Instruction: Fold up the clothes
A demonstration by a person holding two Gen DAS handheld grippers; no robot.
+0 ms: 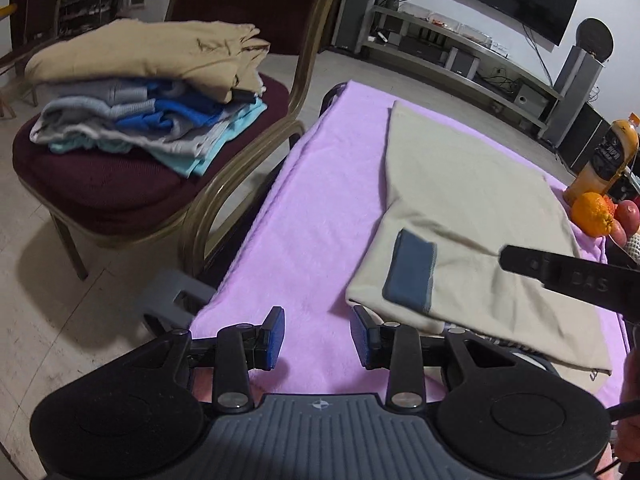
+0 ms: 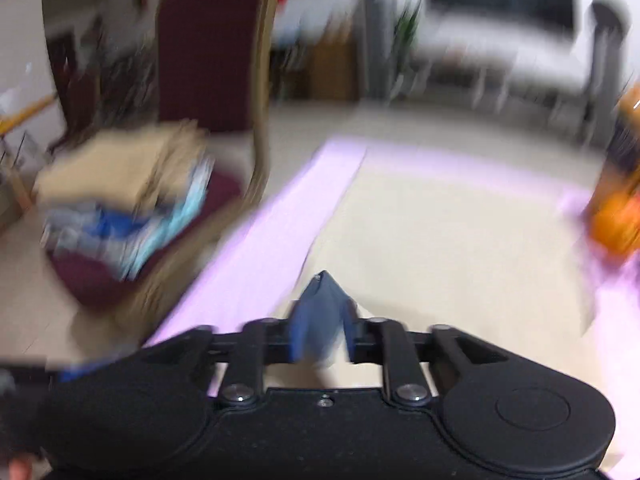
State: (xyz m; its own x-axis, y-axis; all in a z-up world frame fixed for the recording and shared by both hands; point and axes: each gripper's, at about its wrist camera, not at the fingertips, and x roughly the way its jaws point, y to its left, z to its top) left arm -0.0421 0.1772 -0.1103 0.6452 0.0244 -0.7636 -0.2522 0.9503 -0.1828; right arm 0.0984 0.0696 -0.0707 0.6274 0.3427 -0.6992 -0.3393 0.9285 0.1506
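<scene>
A beige garment point(image 1: 472, 208) lies flat on a table covered by a pink blanket point(image 1: 304, 208). A blue-grey cuff point(image 1: 410, 276) rests on its near part. My left gripper point(image 1: 318, 336) hovers open over bare blanket just left of the garment's near corner, with nothing between its blue pads point(image 1: 276, 336). My right gripper point(image 1: 560, 274) reaches in from the right, its tip at a crease in the garment. The right wrist view is blurred. There, my right gripper point(image 2: 324, 336) is shut on a blue-grey cuff point(image 2: 324, 304), with the beige garment point(image 2: 440, 240) beyond it.
Left of the table stands a maroon chair point(image 1: 100, 184) bearing a stack of folded clothes point(image 1: 152, 92). An orange drink bottle point(image 1: 608, 152) and fruit point(image 1: 592, 214) sit at the table's right edge. A TV bench point(image 1: 460, 48) runs along the far wall.
</scene>
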